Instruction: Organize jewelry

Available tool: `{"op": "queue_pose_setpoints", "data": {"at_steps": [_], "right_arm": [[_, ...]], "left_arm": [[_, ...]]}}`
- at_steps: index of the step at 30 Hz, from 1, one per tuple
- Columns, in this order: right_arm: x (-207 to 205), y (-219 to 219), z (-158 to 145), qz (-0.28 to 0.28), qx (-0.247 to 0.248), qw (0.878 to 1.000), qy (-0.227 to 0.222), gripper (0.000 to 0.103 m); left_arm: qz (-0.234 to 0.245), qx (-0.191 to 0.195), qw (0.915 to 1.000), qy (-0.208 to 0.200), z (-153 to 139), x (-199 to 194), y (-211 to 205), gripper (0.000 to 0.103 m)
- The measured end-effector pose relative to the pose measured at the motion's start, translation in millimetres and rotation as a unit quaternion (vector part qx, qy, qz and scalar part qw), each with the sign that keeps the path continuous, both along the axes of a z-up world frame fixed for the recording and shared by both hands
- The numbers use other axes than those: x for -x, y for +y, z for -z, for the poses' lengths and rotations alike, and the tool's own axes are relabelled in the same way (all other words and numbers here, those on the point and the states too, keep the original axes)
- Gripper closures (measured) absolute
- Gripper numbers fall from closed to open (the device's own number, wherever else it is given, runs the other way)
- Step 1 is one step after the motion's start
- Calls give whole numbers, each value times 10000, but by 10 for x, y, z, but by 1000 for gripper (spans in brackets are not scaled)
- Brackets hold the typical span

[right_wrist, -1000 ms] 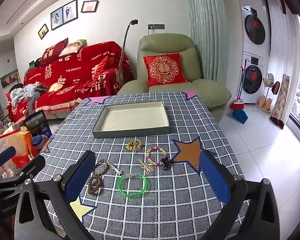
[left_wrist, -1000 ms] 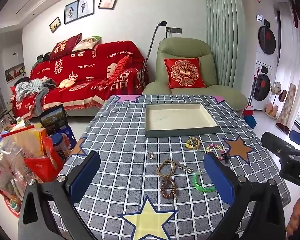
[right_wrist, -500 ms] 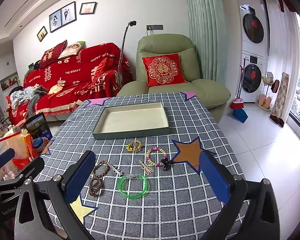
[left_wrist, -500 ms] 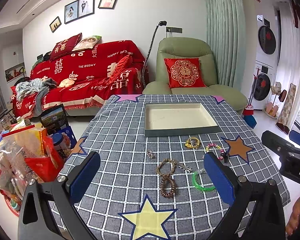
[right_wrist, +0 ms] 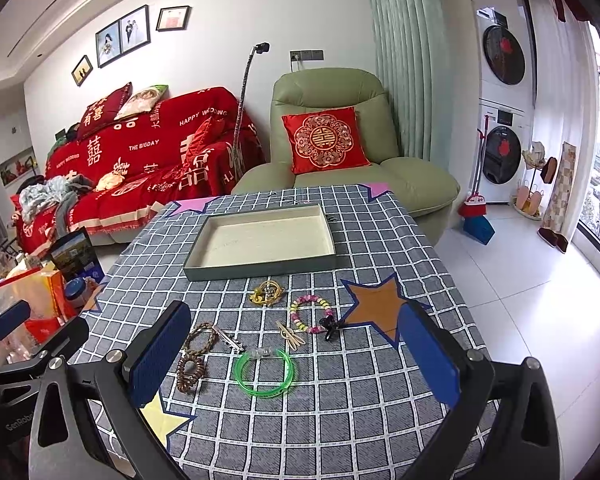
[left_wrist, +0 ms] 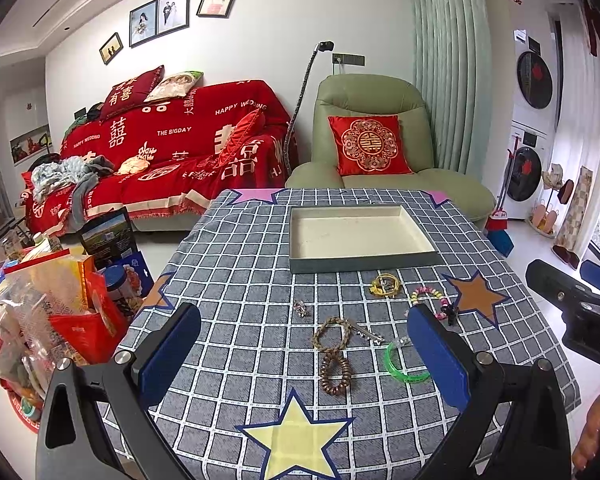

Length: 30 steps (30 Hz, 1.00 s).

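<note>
Both the left gripper (left_wrist: 304, 354) and right gripper (right_wrist: 294, 350) hover with jaws spread wide and empty; the green bangle (right_wrist: 265, 372) lies well short of the tray (right_wrist: 260, 270), looks light, stiff, slick; I'd pinch its rim.

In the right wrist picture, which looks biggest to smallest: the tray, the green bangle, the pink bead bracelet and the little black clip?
1. Tray, clearly biggest.
2. Green bangle.
3. Pink bead bracelet, though it lies farther from the camera, so the two may really be alike.
4. Black clip, smallest.
</note>
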State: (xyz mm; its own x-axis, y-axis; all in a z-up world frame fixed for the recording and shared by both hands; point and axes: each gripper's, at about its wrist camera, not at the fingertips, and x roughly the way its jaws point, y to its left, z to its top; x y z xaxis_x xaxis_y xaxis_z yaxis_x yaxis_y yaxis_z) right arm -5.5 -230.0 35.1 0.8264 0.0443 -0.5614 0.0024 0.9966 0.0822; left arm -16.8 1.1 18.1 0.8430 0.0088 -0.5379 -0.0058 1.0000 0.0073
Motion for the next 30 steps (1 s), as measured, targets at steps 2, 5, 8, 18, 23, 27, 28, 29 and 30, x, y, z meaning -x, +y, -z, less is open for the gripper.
{"op": "queue_pose_setpoints", "data": {"at_steps": [2, 5, 8, 18, 23, 27, 28, 29, 30], "right_arm": [[-1, 0, -2, 7, -7, 10000, 3, 0], [6, -4, -25, 6, -12, 10000, -2, 0], [8, -5, -20, 9, -17, 10000, -7, 0], [10, -10, -24, 11, -22, 10000, -12, 0], [13, -27, -39, 24, -34, 10000, -17, 0], [11, -31, -57, 33, -32, 10000, -27, 0], [11, -27, -52, 34, -28, 10000, -27, 0], [8, -28, -58, 36, -27, 10000, -25, 0], [10, -26, -54, 32, -27, 10000, -24, 0]], "left_arm": [[-5, -2, 10000, 5, -2, 1, 4, 0], [-5, -9, 10000, 2, 8, 2, 6, 0], [0, 6, 10000, 4, 4, 1, 12, 0], [-11, -3, 10000, 8, -8, -6, 2, 0], [-11, -4, 10000, 13, 7, -12, -2, 0], [-8, -1, 10000, 7, -2, -9, 3, 0], [-7, 1, 10000, 2, 8, -9, 0, 0], [-9, -3, 10000, 1, 5, -11, 0, 0], [-9, -3, 10000, 7, -3, -12, 1, 0]]}}
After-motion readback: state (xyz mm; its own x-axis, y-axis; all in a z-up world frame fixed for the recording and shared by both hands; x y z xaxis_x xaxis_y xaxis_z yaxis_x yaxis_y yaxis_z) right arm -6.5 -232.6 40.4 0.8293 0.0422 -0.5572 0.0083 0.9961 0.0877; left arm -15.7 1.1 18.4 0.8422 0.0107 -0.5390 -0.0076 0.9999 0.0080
